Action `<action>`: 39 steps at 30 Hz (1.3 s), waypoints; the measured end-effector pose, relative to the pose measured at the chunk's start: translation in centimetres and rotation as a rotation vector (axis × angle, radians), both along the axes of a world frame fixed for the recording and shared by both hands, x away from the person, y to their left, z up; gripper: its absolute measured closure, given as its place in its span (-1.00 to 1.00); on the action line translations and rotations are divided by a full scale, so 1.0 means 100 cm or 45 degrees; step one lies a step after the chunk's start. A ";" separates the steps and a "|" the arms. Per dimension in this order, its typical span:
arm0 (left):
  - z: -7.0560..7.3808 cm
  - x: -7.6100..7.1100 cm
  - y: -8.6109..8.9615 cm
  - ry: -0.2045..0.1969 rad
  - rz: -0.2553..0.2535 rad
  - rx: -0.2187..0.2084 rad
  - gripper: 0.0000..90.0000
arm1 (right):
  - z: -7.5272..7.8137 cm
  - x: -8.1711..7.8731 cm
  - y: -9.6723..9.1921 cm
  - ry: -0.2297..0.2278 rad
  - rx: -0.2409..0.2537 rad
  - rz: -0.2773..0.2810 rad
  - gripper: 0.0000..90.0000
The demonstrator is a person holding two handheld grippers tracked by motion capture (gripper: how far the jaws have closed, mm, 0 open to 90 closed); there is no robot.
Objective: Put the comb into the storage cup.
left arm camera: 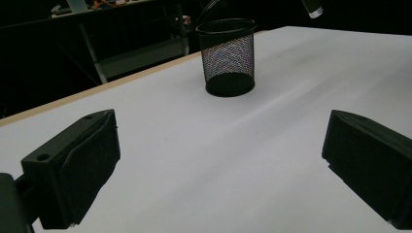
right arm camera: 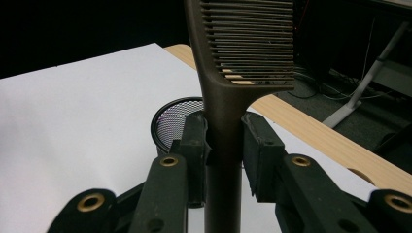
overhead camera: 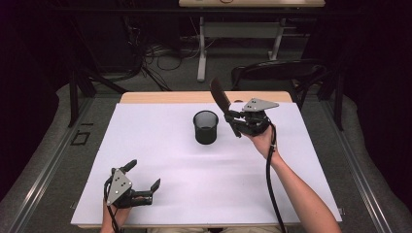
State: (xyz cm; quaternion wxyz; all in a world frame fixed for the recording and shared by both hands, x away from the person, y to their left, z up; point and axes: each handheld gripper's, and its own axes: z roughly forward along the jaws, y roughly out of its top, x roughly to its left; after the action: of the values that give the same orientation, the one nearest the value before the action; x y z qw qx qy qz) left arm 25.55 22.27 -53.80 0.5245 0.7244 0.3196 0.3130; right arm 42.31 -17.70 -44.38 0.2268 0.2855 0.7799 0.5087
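Note:
A black mesh cup point(overhead camera: 205, 127) stands upright on the white table cover point(overhead camera: 160, 145), a little beyond its middle. Just right of the cup, my right gripper point(overhead camera: 232, 120) is shut on the handle of a dark brown comb point(overhead camera: 219, 96), whose toothed end points up and away. In the right gripper view the comb point(right arm camera: 245, 43) rises between the jaws of that gripper point(right arm camera: 222, 143), with the cup point(right arm camera: 171, 124) behind and below. My left gripper point(overhead camera: 144, 175) rests near the front left of the table, open and holding nothing. The left gripper view looks past that gripper point(left arm camera: 221, 167) toward the cup point(left arm camera: 227, 54).
The wooden table edge point(overhead camera: 194, 97) runs along the far side of the cover. Behind it stands a dark chair point(overhead camera: 277, 73). Farther back are cables on the floor point(overhead camera: 165, 56) and the white legs of another table point(overhead camera: 201, 53).

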 end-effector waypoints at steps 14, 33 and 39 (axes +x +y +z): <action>0.000 0.000 0.000 0.002 0.003 -0.001 -0.99 | 0.002 0.004 0.004 -0.008 0.027 -0.006 0.62; 0.000 0.000 0.000 -0.001 0.005 -0.005 -0.99 | 0.006 0.011 0.012 -0.024 0.064 -0.007 0.62; 0.001 0.000 0.001 -0.003 0.011 -0.009 -0.99 | 0.008 0.012 0.014 -0.026 0.079 -0.011 0.62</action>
State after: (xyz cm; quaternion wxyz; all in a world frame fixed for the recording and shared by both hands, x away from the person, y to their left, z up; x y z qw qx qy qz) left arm 25.56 22.37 -53.75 0.5262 0.7208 0.3231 0.3150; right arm 43.55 -16.29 -43.58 0.2278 0.2905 0.7604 0.5344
